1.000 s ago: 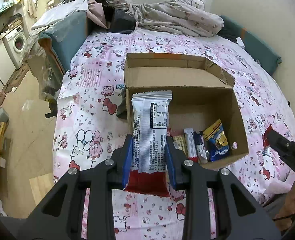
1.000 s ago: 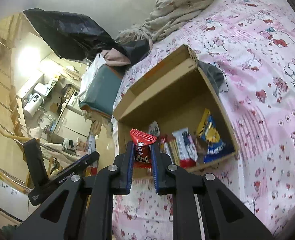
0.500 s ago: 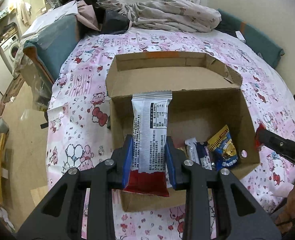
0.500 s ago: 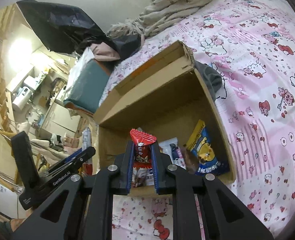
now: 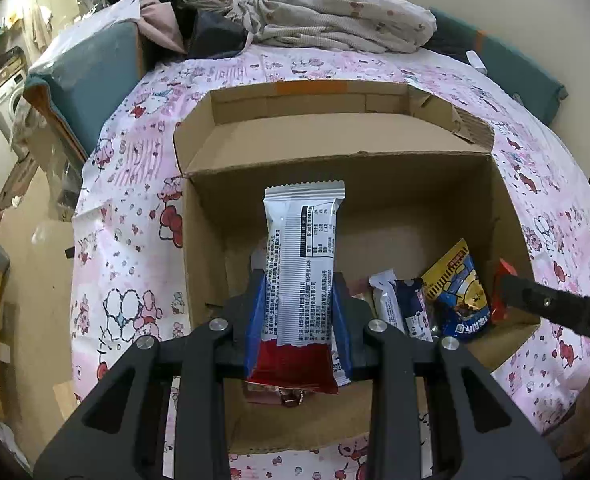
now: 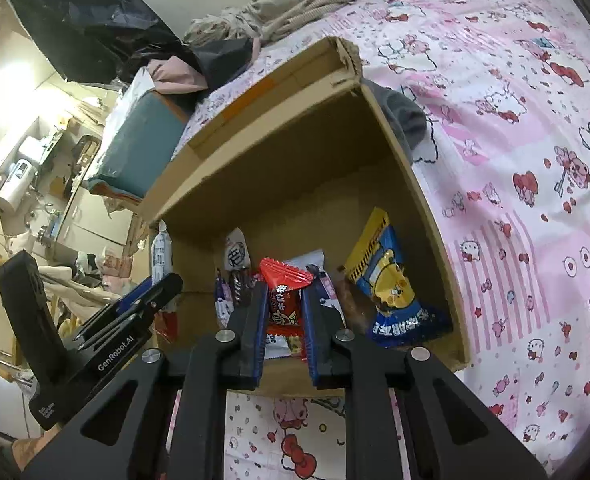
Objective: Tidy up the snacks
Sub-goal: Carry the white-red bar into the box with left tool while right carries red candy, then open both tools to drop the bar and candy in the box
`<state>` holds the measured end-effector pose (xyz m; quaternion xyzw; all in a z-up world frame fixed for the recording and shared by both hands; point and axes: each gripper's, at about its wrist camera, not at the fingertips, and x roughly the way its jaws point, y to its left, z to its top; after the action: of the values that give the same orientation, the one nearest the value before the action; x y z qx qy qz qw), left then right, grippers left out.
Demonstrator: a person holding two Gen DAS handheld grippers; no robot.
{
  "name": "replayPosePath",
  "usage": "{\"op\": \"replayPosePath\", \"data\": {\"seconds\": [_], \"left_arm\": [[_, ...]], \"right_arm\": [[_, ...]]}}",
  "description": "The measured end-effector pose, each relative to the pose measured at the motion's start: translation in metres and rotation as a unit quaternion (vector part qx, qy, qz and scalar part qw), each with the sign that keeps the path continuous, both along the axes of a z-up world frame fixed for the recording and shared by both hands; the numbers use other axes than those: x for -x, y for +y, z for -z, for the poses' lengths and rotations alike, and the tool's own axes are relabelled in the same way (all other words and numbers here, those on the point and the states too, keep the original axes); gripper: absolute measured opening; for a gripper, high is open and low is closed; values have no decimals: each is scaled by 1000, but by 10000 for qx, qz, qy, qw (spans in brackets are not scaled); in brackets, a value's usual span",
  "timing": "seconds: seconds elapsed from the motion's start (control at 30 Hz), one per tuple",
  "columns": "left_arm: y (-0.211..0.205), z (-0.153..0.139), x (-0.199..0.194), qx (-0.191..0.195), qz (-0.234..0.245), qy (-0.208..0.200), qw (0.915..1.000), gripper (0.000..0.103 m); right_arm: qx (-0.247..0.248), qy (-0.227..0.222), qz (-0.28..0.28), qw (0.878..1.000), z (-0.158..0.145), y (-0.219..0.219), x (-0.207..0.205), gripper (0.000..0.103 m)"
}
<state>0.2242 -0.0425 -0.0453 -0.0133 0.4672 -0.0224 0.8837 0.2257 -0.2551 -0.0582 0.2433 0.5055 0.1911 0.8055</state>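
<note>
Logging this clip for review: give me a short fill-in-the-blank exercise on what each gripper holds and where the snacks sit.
1. The left gripper is shut on a long white and ____ packet.
2. The right gripper holds a small ____ packet.
3. Both grippers hang over an open ____ box.
4. The box sits on a ____ patterned bedsheet.

Missing words: red; red; cardboard; pink

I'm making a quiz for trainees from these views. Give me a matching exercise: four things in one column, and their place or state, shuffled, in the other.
Things:
1. white snack bar
2. small red packet
3. blue and yellow bag
4. cardboard box

Places or states:
A. lies inside the box, against its right wall
B. sits open on the pink bedsheet
C. clamped in the left gripper
D. clamped in the right gripper

Pairs: 1-C, 2-D, 3-A, 4-B
</note>
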Motion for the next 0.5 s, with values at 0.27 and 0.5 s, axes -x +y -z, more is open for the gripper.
{"op": "replayPosePath", "data": {"seconds": [0.27,0.5], "left_arm": [[-1,2,0,82,20,40,10000,27],[-1,3,1,130,44,61,9999,27]], "right_arm": [[34,121,-42,9999,7,4,1,18],[-99,77,9,9999,4,2,2,21]]}}
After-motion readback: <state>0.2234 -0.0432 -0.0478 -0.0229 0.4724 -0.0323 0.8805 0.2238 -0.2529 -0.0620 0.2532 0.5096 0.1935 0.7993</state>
